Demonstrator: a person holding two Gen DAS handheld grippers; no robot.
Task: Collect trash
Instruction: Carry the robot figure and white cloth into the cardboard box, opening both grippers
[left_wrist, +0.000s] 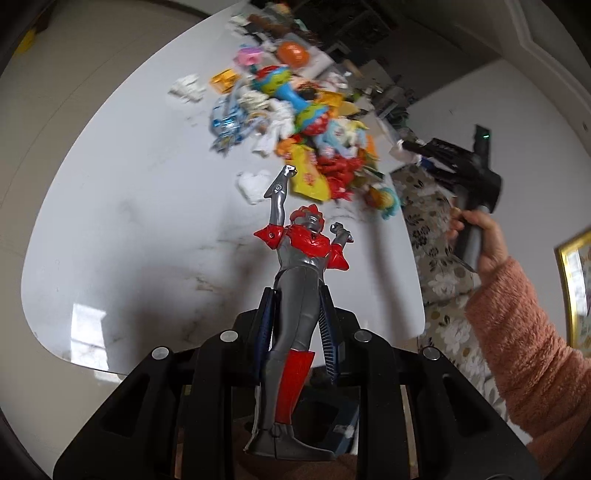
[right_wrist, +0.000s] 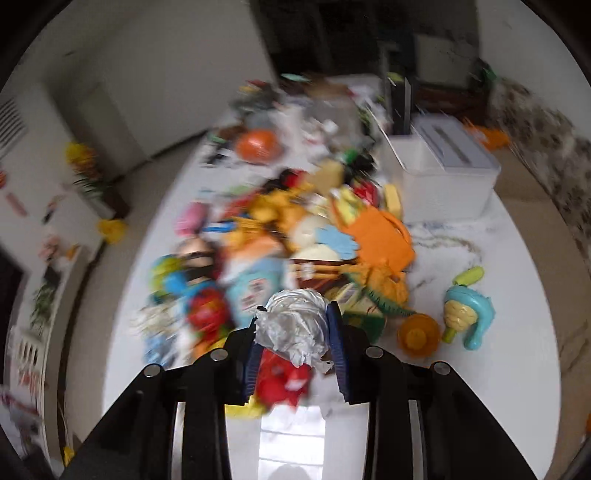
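Observation:
My left gripper (left_wrist: 297, 295) is shut on a grey and red toy figure (left_wrist: 301, 280), gripped around its thighs and held above the white table (left_wrist: 129, 221). A pile of toys, wrappers and crumpled paper (left_wrist: 295, 122) lies further along the table. My right gripper (right_wrist: 295, 317) is shut on a crumpled white paper ball (right_wrist: 293, 325) above the pile of toys and trash (right_wrist: 280, 236). The right gripper also shows in the left wrist view (left_wrist: 458, 162), held in a hand with a pink sleeve; its fingertips are blurred there.
A white storage box (right_wrist: 439, 166) stands at the far right of the table. A blue and yellow toy (right_wrist: 467, 314) and an orange cup (right_wrist: 419, 334) lie on the right. A flowered chair (left_wrist: 436, 236) stands beside the table edge.

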